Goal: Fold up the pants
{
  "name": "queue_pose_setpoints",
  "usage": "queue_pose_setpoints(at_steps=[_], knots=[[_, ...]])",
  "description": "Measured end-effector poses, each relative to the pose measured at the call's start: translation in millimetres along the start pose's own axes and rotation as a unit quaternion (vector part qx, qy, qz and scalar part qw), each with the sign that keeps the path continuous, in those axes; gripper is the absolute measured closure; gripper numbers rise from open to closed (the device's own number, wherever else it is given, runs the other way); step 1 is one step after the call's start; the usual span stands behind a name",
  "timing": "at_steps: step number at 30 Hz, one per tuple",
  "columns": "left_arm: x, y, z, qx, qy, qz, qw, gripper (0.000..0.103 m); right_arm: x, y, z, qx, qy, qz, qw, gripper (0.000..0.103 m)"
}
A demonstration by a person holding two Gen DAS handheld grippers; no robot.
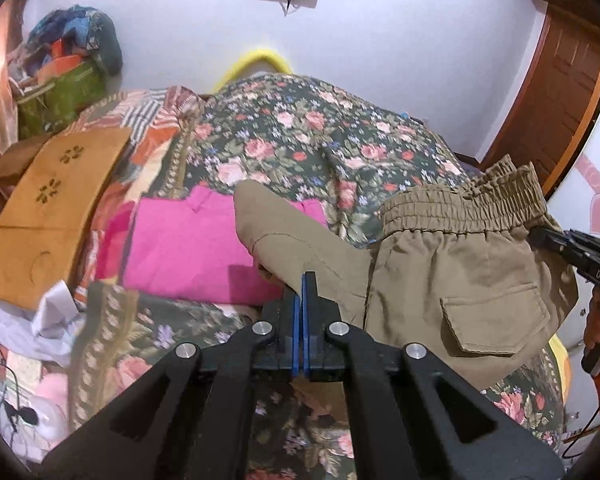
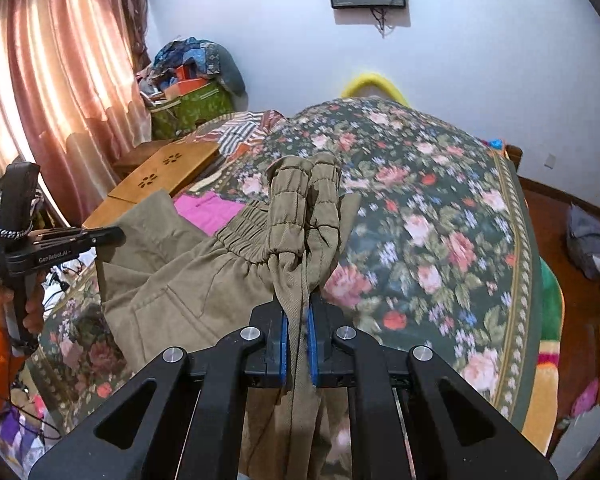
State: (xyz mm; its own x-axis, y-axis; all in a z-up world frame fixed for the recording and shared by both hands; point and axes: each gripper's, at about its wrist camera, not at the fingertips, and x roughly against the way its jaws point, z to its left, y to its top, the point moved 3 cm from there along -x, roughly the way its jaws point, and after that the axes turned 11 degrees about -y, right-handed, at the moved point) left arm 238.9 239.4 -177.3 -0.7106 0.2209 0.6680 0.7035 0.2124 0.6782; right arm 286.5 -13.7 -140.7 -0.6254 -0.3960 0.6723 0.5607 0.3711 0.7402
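1. The pants point(image 1: 452, 280) are khaki-olive woven cloth with a gathered elastic waistband point(image 1: 460, 200) and a flapped patch pocket point(image 1: 496, 320) on the seat
2. They are held up off the bed point(image 1: 300, 136), not lying flat; the waistband stands highest, over the bed's right side, bunched and doubled on itself in the right wrist view point(image 2: 304, 200)
3. One edge of the cloth is pinched into a narrow vertical fold that runs down below the waistband
4. A leg point(image 1: 276, 224) trails left and down toward the bed's near edge, its end over pink cloth lying there
5. The fabric is creased and slack between the two raised points
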Motion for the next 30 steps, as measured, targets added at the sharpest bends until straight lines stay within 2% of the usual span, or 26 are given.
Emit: queue_pose_setpoints(at_steps=[10, 19, 24, 30], knots=[[31, 39, 37, -0.013, 0.044, -0.040, 0.9981, 0.103, -8, 57, 46, 0.044, 0.007, -0.045, 0.998, 0.097], [37, 64, 76, -0.003, 0.067, -0.053, 0.9963, 0.103, -36, 96, 68, 0.042, 0.023, -0.061, 0.997, 0.097], [16, 48, 98, 0.019, 0.062, -0.036, 0.9972, 0.103, -57, 87, 74, 0.042, 0.025, -0.048, 0.998, 0.097], [-12, 5, 114, 0.047, 0.047, 0.008, 0.9978, 0.103, -87, 36, 77, 0.044, 0.044, 0.026, 0.998, 0.097]])
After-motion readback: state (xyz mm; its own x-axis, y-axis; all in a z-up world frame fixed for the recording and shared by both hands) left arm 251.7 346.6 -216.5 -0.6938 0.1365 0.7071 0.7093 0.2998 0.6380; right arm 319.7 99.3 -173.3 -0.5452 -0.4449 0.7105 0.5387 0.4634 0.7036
